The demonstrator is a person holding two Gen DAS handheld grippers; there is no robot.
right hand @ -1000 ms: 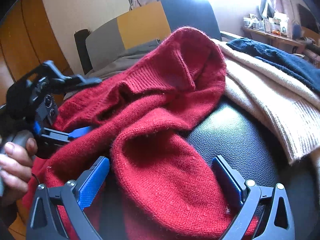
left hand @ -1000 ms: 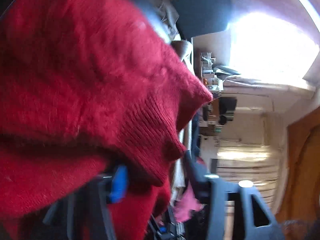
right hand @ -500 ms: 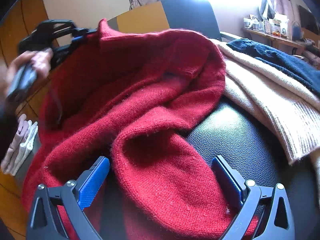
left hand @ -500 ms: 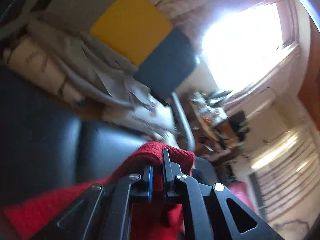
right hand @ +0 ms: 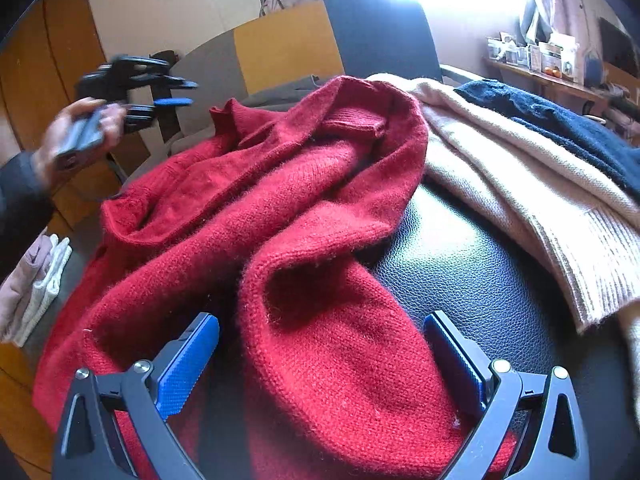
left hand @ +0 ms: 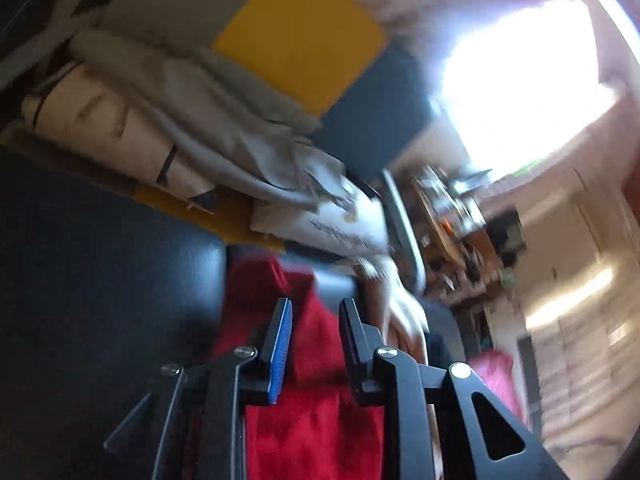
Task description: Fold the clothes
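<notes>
red sweater (right hand: 288, 216): crumpled heap on black leather surface (right hand: 472, 264), ribbed cuff folded on top toward the back; also seen in left wrist view (left hand: 312, 420) under the fingers.
right gripper (right hand: 320, 344): low over the near end of the sweater, fingers wide apart, one each side of a rounded fold, not clamping it.
left gripper (right hand: 172, 94): held up in a hand (right hand: 76, 132) at far left, off the sweater, blurred; fingers apart, nothing between them. Own view (left hand: 314, 328): gap between fingers, red knit behind it.
beige sweater (right hand: 532, 184): right of the red one, edges touching.
navy garment (right hand: 560, 124): lying on the beige sweater, far right.
folded pale cloths (right hand: 36, 284): left edge, beside the red sweater.
</notes>
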